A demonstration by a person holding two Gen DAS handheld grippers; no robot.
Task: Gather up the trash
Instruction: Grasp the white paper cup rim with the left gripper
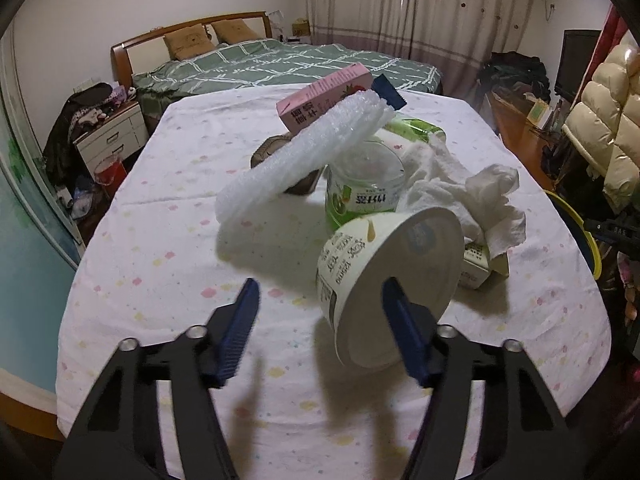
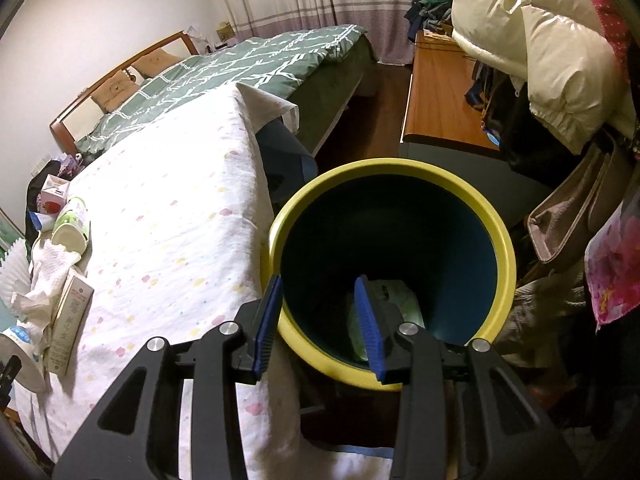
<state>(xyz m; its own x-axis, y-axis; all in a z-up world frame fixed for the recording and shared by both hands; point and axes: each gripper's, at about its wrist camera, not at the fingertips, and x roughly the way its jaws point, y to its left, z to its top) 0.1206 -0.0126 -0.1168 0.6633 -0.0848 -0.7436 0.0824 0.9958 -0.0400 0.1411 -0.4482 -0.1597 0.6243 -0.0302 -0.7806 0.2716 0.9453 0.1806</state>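
A pile of trash lies on the white dotted tablecloth (image 1: 160, 240): a white paper bowl (image 1: 384, 276) on its side, a green-labelled cup (image 1: 364, 188), a pink carton (image 1: 320, 100), bubble wrap (image 1: 304, 152), crumpled tissue (image 1: 468, 192) and a small box (image 1: 478, 264). My left gripper (image 1: 320, 312) is open just above the cloth, its right finger in front of the bowl. My right gripper (image 2: 318, 312) is open and empty over the near rim of a yellow-rimmed blue bin (image 2: 508, 248) beside the table. Green and white trash (image 2: 394, 300) lies inside the bin.
A bed with a green quilt (image 1: 280, 60) stands behind the table. A wooden desk (image 2: 436, 92) and a cream puffer coat (image 2: 552, 52) stand right of the bin. A nightstand (image 1: 112, 136) with clutter is at far left. The trash pile also shows at the right wrist view's left edge (image 2: 64, 272).
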